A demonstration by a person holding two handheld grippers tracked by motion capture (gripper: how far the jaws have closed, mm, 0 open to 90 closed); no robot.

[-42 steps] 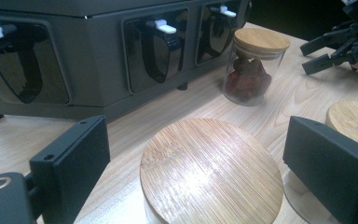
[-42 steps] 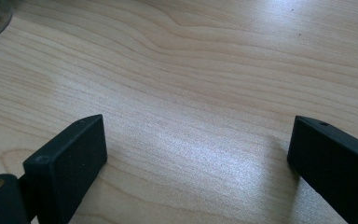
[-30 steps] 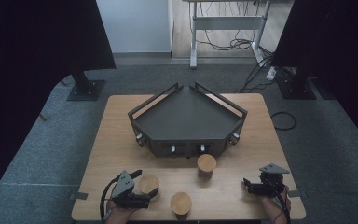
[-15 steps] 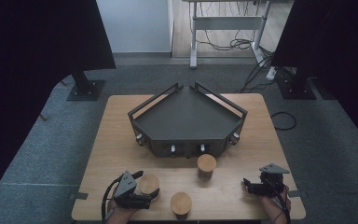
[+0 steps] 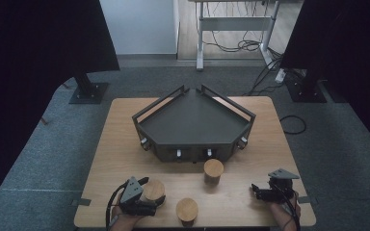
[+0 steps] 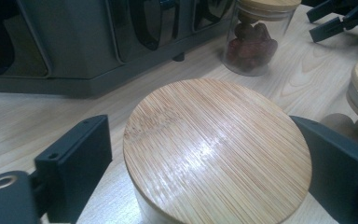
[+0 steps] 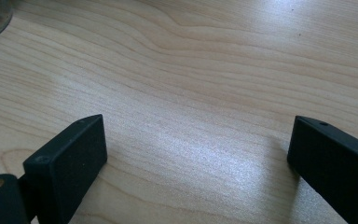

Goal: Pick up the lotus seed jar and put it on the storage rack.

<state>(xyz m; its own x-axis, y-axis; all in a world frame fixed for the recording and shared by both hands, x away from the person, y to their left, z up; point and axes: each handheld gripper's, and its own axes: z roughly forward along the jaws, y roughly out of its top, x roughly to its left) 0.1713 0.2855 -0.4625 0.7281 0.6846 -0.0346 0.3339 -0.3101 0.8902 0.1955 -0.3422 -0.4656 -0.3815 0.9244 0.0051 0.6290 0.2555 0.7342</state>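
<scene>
A glass jar with a round bamboo lid [image 5: 153, 188] stands near the table's front left. My left gripper [image 5: 155, 192] reaches around it from the left. In the left gripper view the lid [image 6: 214, 149] sits between the jaws of my left gripper [image 6: 205, 158]. The jaws have just been closing on it. A narrow gap still shows at the left pad [image 6: 79, 158], so the gripper is open. My right gripper [image 5: 255, 191] rests at the front right, pointing left. It stands open [image 7: 196, 154] above bare wood, with nothing between its jaws.
A dark grey angular tray [image 5: 192, 153] with knobs on its front wall fills the table's middle. A second lidded jar [image 5: 213, 170] stands just before it, holding red-brown pieces [image 6: 251, 46]. A third jar [image 5: 187, 209] sits at the front edge, close to the right of the first.
The left jaws have drawn in slightly around the jar. Both hands have kept their places, and the jars have not moved.
</scene>
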